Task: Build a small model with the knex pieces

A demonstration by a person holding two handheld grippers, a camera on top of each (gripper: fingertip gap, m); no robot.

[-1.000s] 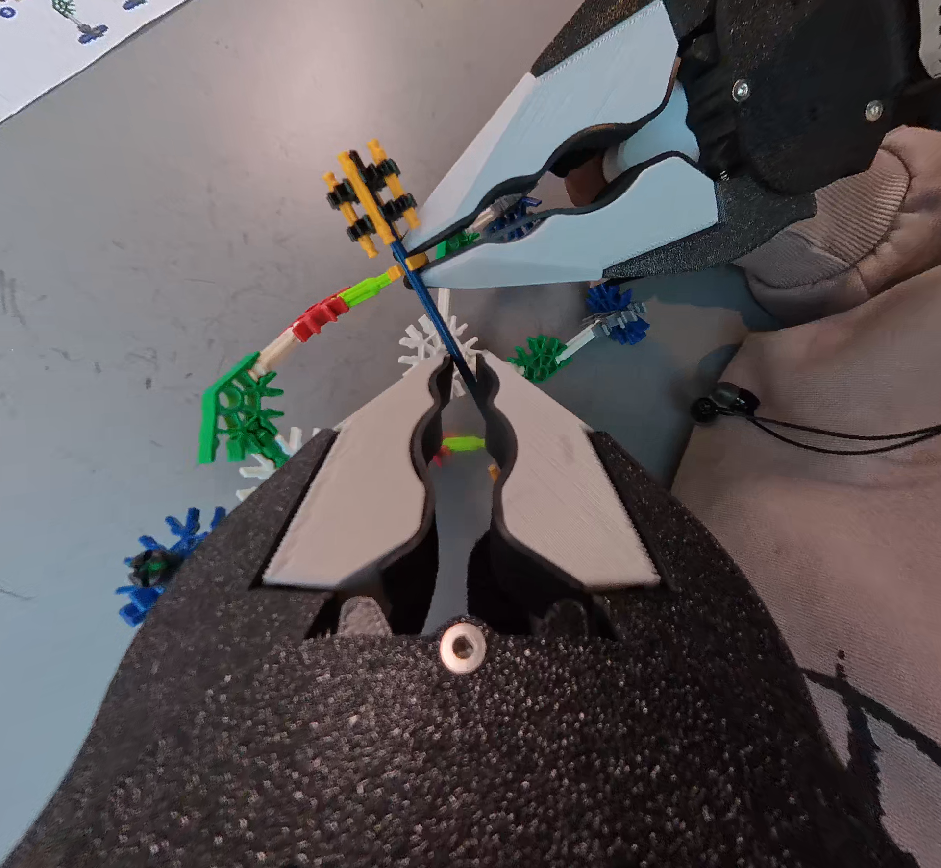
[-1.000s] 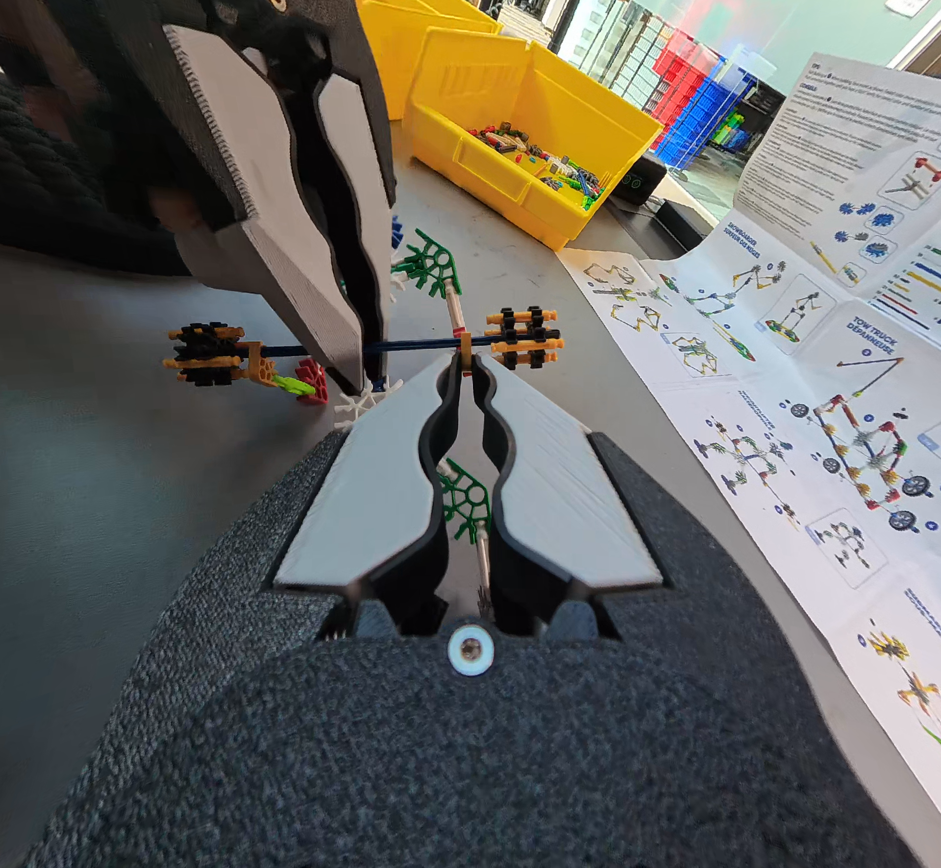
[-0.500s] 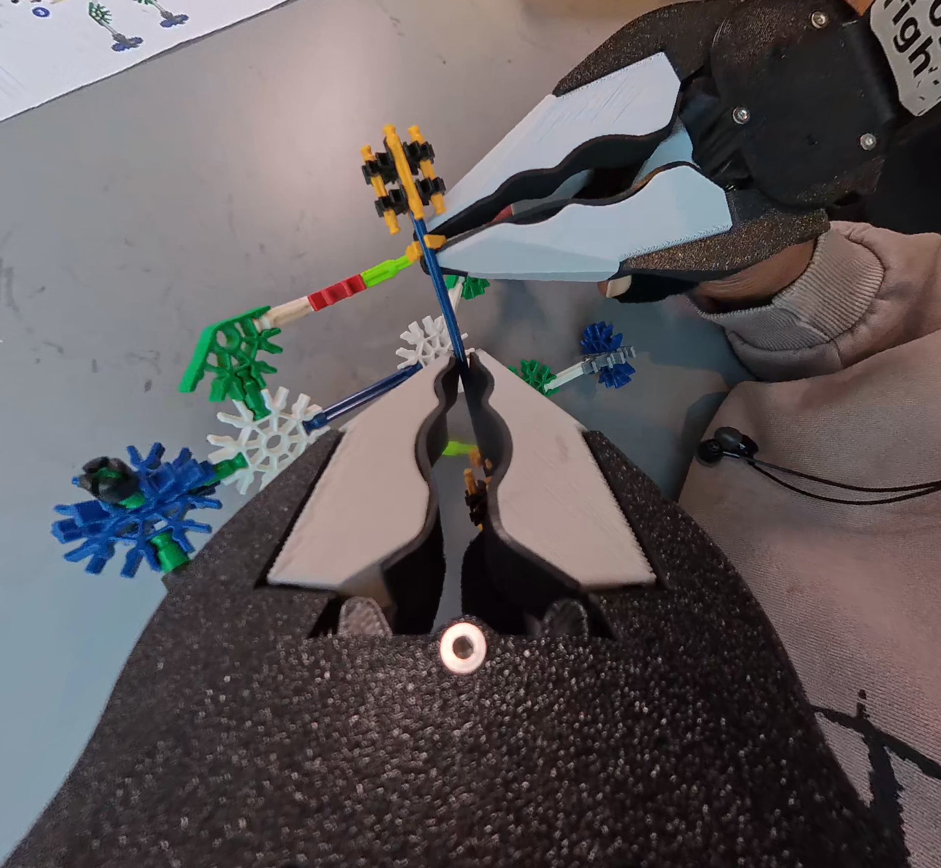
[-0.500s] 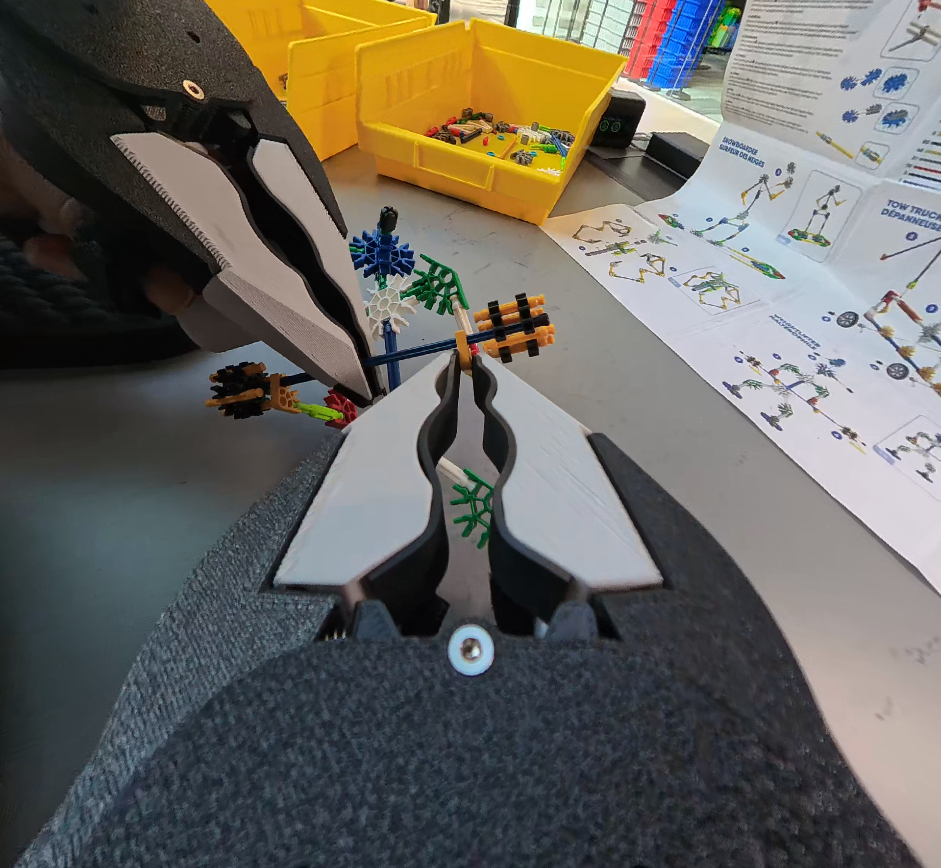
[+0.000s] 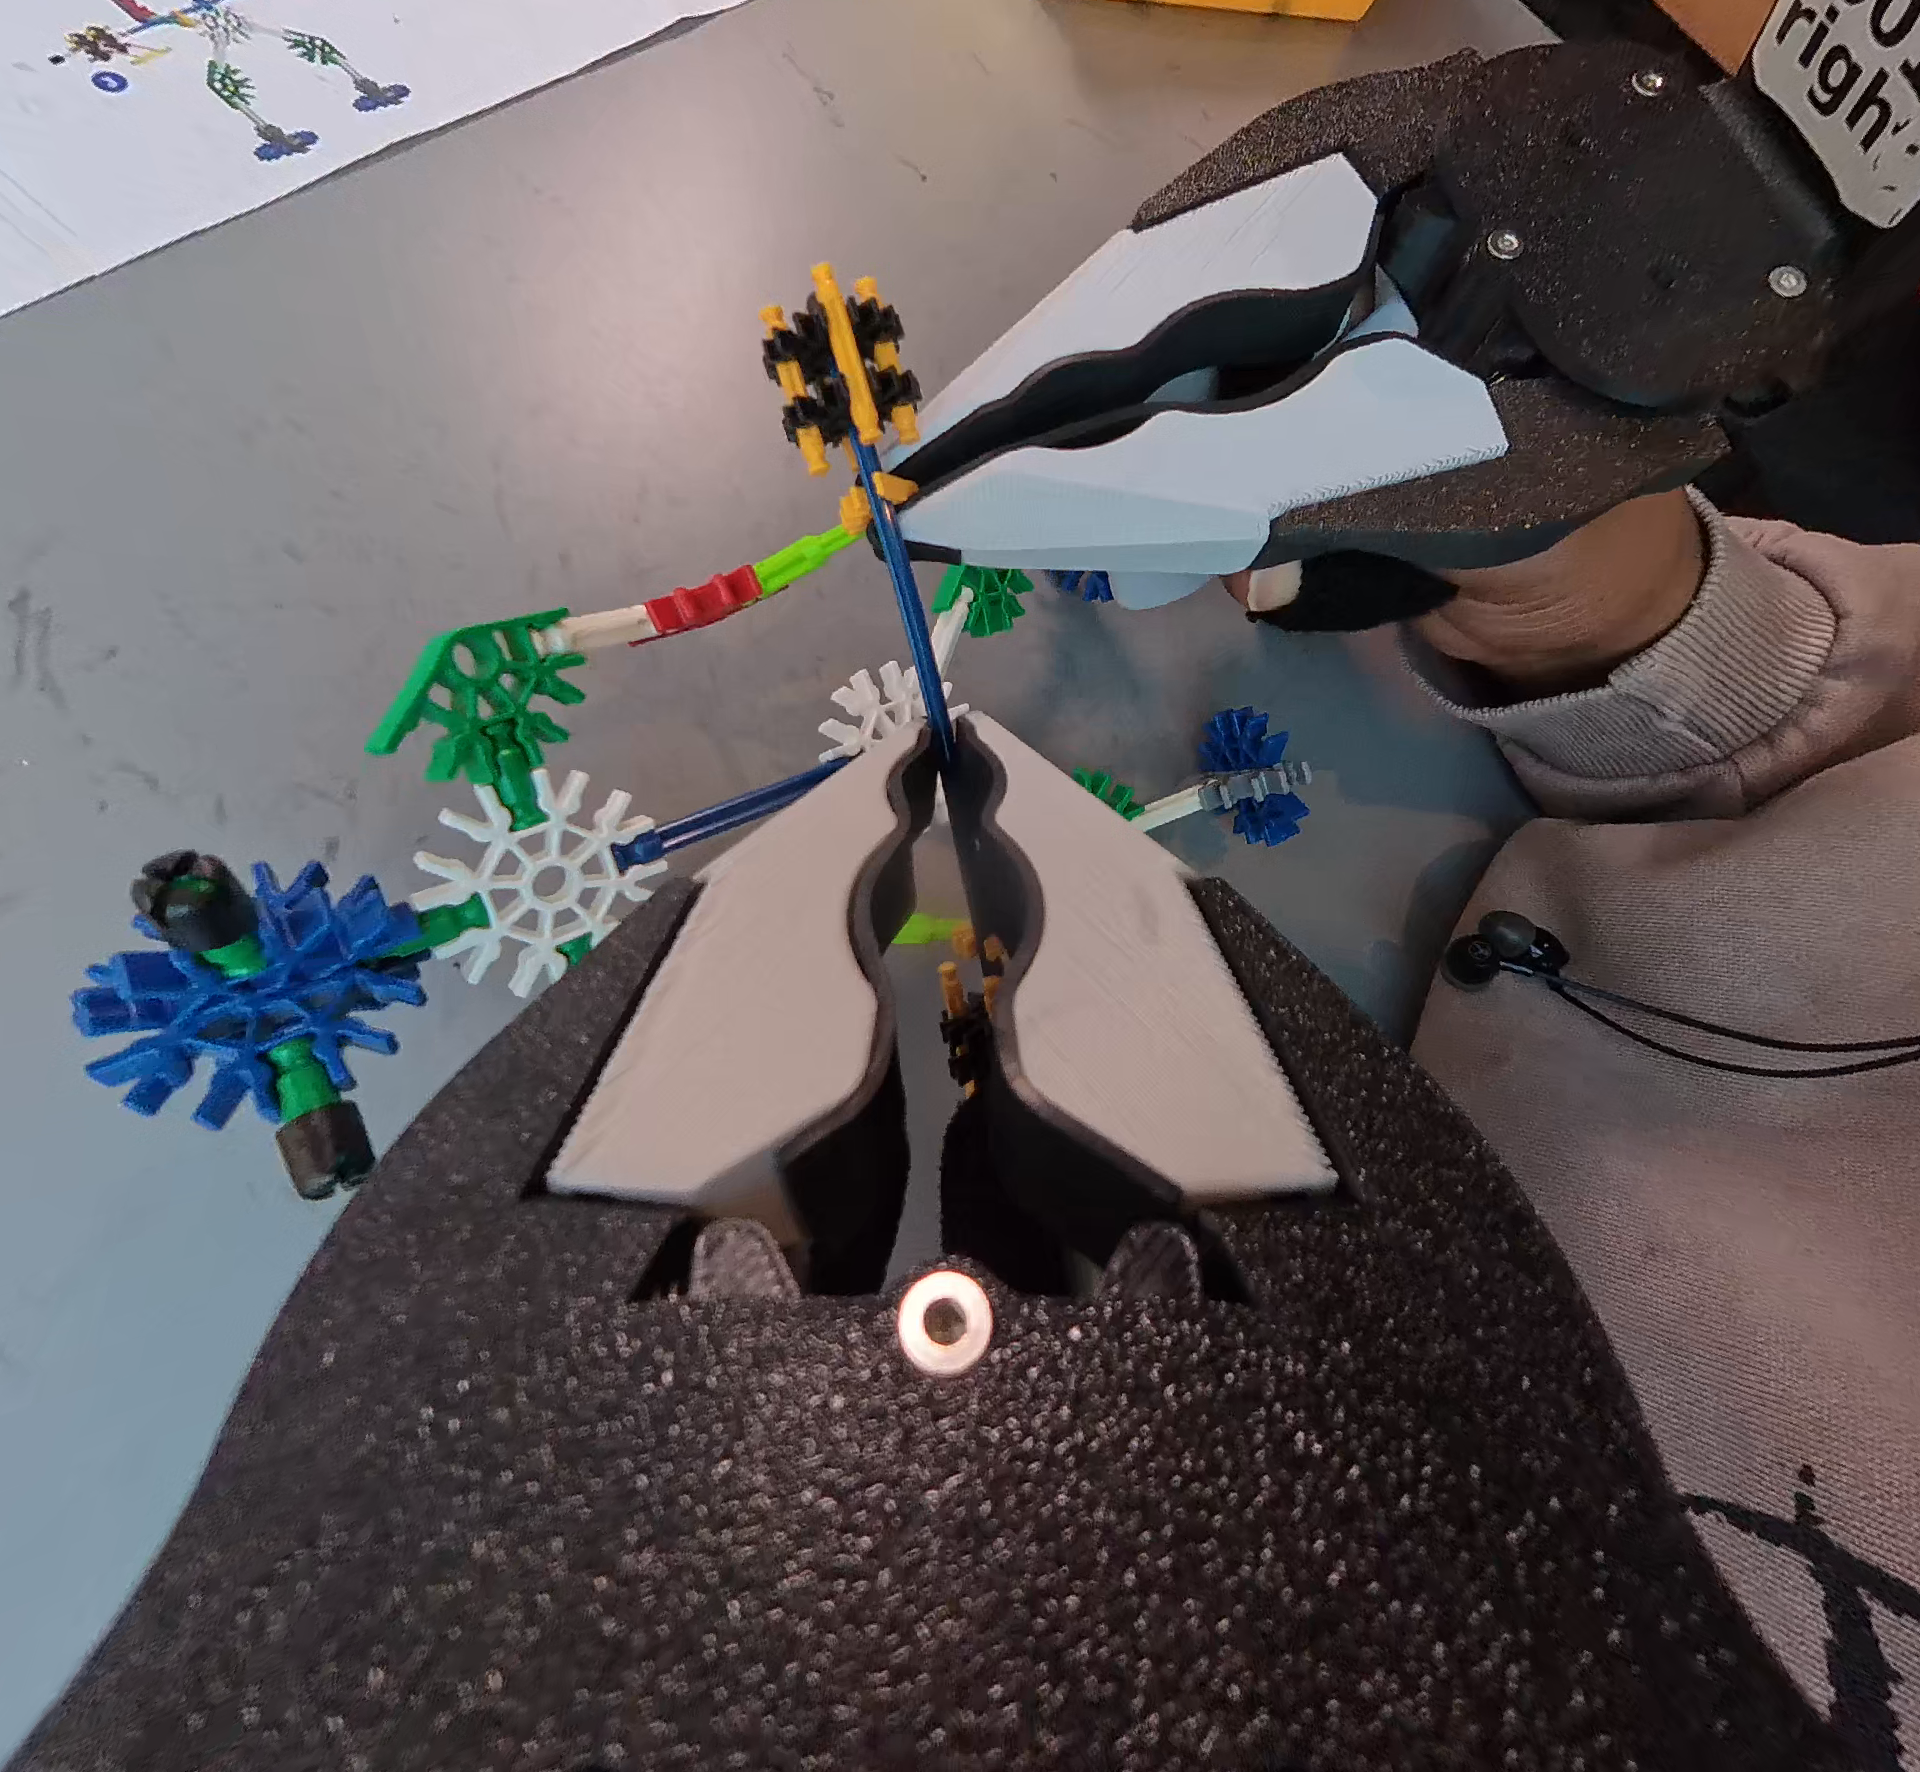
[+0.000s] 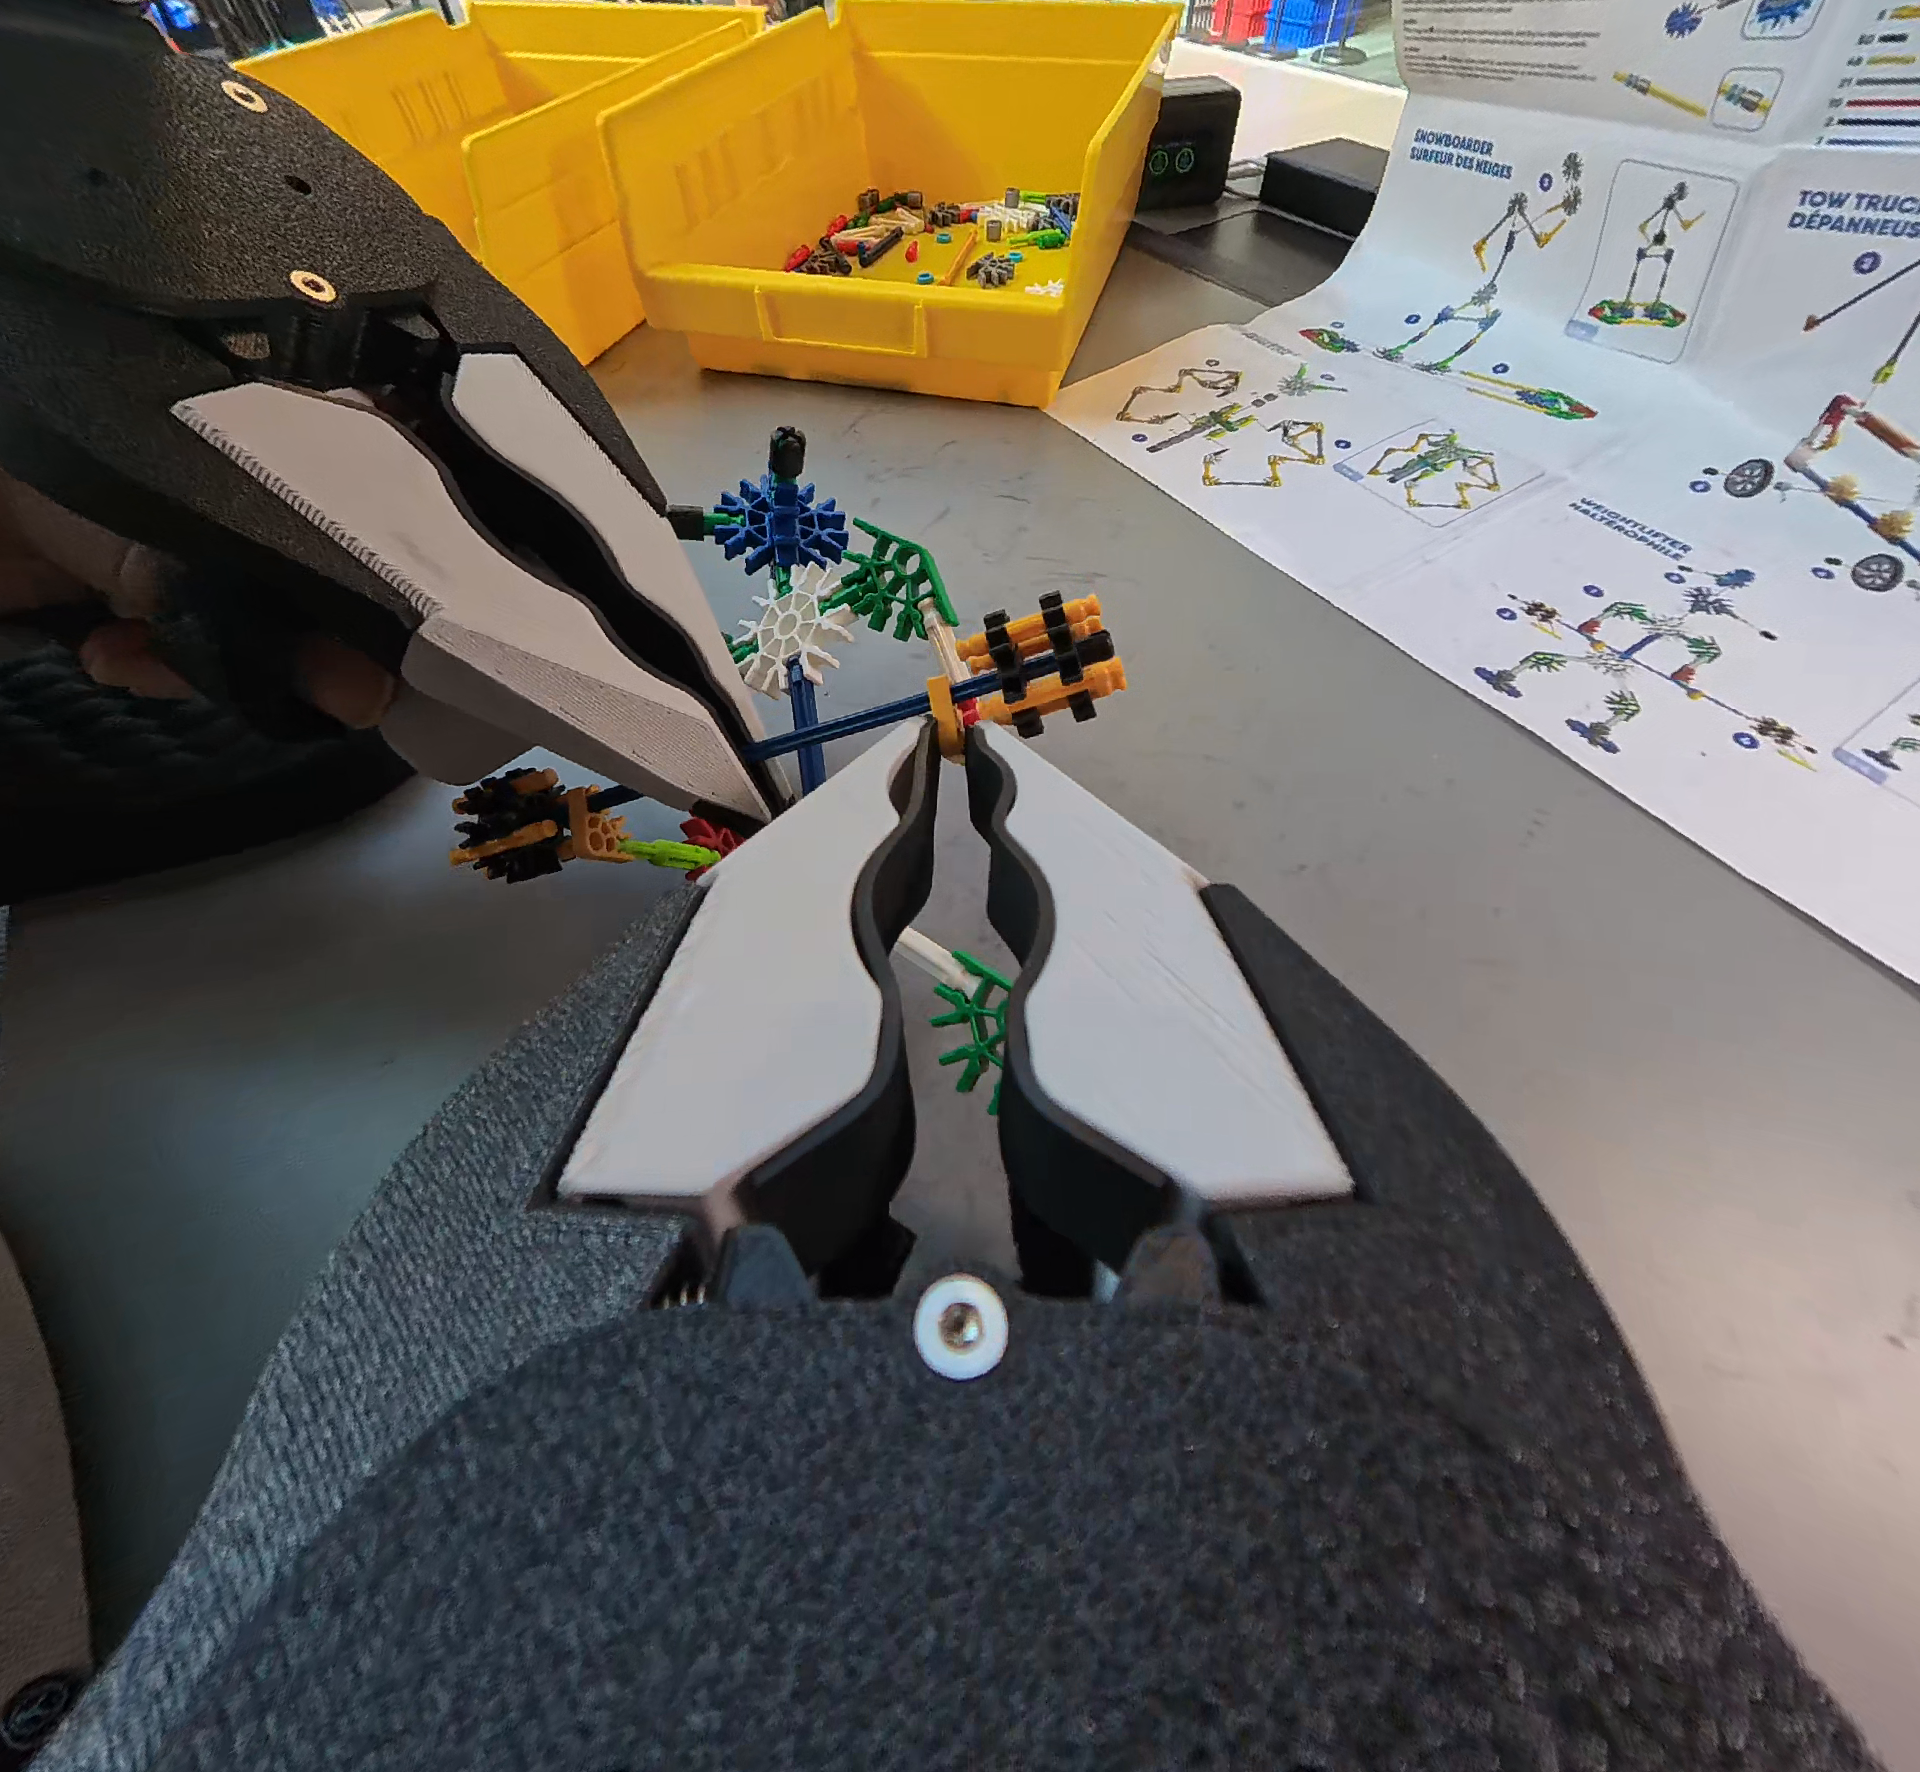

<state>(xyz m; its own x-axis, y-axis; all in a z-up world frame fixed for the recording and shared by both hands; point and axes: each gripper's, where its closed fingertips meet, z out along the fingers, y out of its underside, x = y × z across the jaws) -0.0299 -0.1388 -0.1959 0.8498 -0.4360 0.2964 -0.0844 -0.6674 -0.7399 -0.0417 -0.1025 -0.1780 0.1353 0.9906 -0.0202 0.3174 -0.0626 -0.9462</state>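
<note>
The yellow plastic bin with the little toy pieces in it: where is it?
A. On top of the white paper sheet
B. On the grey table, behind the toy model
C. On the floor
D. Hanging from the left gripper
B: in the right wrist view the yellow plastic bin stands on the grey table, beyond the colourful rod-and-connector toy model that both grippers hold.

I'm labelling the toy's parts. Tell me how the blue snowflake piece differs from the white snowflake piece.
The blue snowflake piece sits at the outer end of the toy; the white snowflake piece lies between it and a dark blue rod. The blue one looks larger in the left wrist view and has a green peg with black caps through it; the white one does not. Both are flat, spoked discs, joined by a short green rod.
</note>
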